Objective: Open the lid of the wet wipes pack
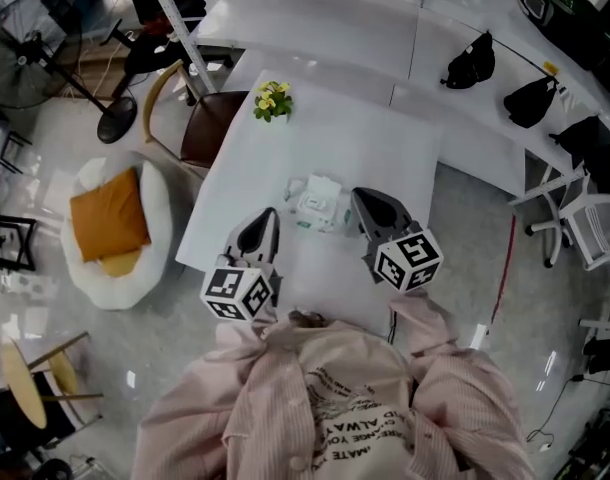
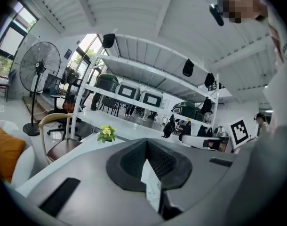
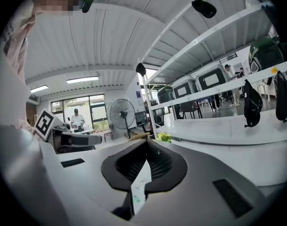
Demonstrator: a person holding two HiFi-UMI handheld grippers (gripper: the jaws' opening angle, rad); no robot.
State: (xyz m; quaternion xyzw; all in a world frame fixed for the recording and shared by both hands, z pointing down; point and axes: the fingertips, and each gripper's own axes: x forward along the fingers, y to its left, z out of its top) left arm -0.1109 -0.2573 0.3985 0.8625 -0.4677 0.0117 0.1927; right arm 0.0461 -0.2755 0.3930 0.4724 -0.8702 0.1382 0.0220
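Observation:
In the head view the white wet wipes pack is between my two grippers, above the white table. My left gripper comes at it from the lower left. My right gripper is at its right end. In the left gripper view the jaws are shut on a thin white edge of the pack. In the right gripper view the jaws are likewise shut on a white flap with green print. The lid is hidden from me.
A small pot of yellow flowers stands at the table's far left. A wooden chair is at the table's left side, with a white seat and orange cushion and a fan beyond. Shelves with black bags run at the back right.

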